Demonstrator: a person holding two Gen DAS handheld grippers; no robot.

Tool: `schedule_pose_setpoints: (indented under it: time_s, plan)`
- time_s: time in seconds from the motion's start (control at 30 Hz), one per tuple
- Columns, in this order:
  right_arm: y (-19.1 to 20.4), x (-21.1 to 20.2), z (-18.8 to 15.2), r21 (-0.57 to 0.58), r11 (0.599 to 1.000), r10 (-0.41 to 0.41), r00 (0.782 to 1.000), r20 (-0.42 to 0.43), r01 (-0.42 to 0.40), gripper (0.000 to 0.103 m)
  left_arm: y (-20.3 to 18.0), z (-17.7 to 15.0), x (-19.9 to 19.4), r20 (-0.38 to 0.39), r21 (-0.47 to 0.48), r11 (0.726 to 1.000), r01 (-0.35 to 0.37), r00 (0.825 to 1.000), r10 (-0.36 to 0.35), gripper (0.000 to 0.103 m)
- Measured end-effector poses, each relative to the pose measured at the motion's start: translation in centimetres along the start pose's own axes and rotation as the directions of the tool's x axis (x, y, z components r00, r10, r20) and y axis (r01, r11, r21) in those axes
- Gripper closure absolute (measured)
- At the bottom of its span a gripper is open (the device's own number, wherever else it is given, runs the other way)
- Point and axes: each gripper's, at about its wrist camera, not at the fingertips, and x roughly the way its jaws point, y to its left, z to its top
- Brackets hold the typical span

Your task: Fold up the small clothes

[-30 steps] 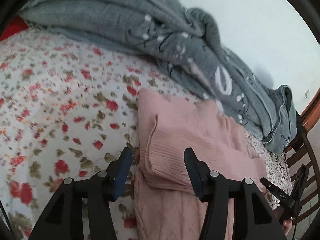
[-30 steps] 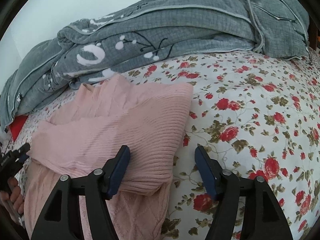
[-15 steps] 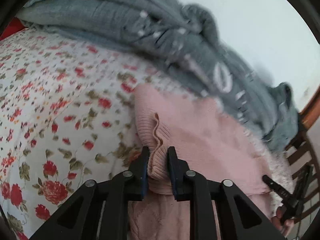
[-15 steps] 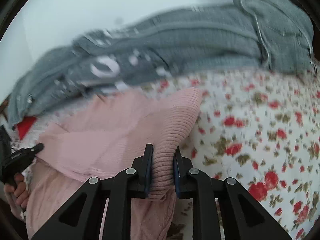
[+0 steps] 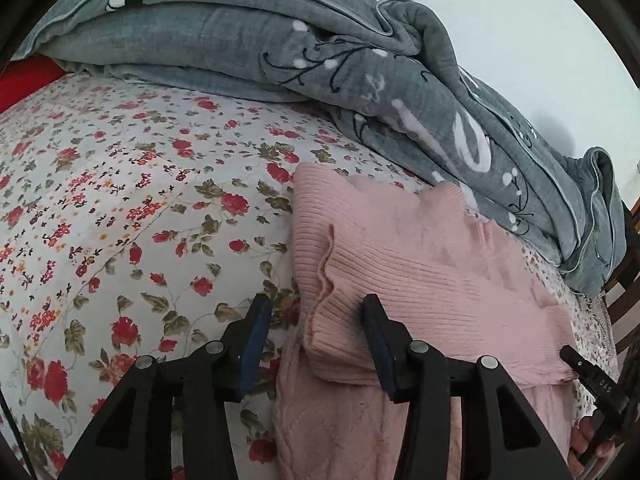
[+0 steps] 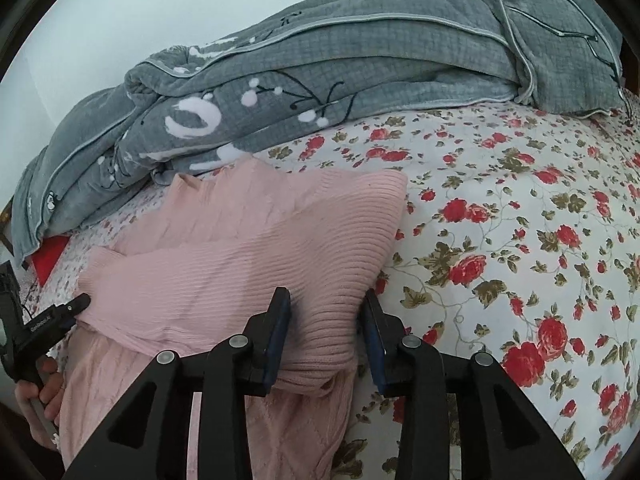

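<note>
A pink ribbed knit garment point(image 5: 420, 276) lies folded on the flowered bedsheet point(image 5: 120, 208), its top layer doubled over a quilted pink lower part point(image 5: 340, 432). My left gripper point(image 5: 316, 344) is open, its jaws astride the near left corner of the fold. In the right wrist view the same garment point(image 6: 260, 256) lies on the sheet point(image 6: 520, 240). My right gripper point(image 6: 326, 344) is open, its jaws astride the near right corner of the fold. Neither gripper holds the cloth.
A rumpled grey blanket point(image 5: 360, 64) lies along the back of the bed, also in the right wrist view point(image 6: 320, 80). A red item point(image 5: 24, 80) peeks out at the far left. A wooden chair frame point(image 5: 624, 304) stands at the bed's right.
Half a second ago both grippers were shut on the garment's folded corners. Now both have opened and let the cloth go; the fold rests on the bed.
</note>
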Motion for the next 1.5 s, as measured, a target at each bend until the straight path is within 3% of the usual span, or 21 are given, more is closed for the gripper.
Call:
schedule_pose_setpoints:
  time_s: [0.47,0.57,0.67,0.73,0.77,0.8,0.87,1.0,1.2,1.33,1.5]
  plan:
    - [0.1,-0.7,0.0,-0.022,0.999,-0.041,0.999,0.021,0.042,0.068,-0.5,-0.2,-1.1,0.054,0.027,0.997,-0.074,0.996,0.072,0.052]
    - [0.3,-2.0,-0.3,-0.029,0.997,-0.072,0.996,0.057,0.074,0.076,-0.6,-0.2,-1.7,0.078,0.034,0.996,-0.083,0.994,0.080,0.055]
    - [1.2,-4.4,-1.2,-0.067,0.992,-0.100,0.989,0.106,0.107,0.076,-0.9,-0.4,-2.0,0.068,0.063,0.996,-0.067,0.996,0.063,0.058]
    - [2.0,-6.1,-2.0,-0.095,0.988,-0.112,0.985,0.130,0.125,0.073,-1.3,-0.7,-2.5,0.066,0.097,0.994,-0.050,0.997,0.044,0.058]
    - [2.3,-6.9,-2.5,-0.100,0.987,-0.110,0.985,0.135,0.124,0.063,-1.5,-1.1,-3.0,0.074,0.119,0.992,-0.042,0.997,0.033,0.058]
    - [2.5,-7.7,-3.2,-0.096,0.989,-0.100,0.985,0.138,0.114,0.051,-1.7,-1.4,-3.4,0.080,0.135,0.990,-0.035,0.997,0.025,0.058]
    - [2.7,-9.6,-5.1,-0.077,0.994,-0.071,0.988,0.134,0.082,0.040,-2.0,-2.2,-4.5,0.083,0.177,0.984,-0.013,0.997,-0.002,0.056]
    - [3.7,-11.9,-9.2,-0.091,0.993,-0.065,0.995,0.076,0.072,0.040,-2.3,-4.7,-7.3,0.102,0.247,0.969,0.017,0.994,-0.044,0.056]
    - [4.9,-15.3,-16.0,-0.084,0.996,-0.003,1.000,-0.009,0.002,0.040,0.1,-9.5,-11.1,0.054,0.227,0.973,0.048,0.997,-0.062,0.053]
    - [6.6,-16.8,-20.2,-0.177,0.984,-0.014,0.999,-0.036,0.007,0.040,3.5,-14.2,-14.5,0.020,0.199,0.978,0.061,0.998,-0.066,0.053]
    - [8.0,-16.3,-23.4,-0.235,0.970,-0.077,0.996,-0.050,0.064,0.043,4.4,-17.8,-17.6,-0.013,0.207,0.975,0.087,0.996,-0.086,0.048]
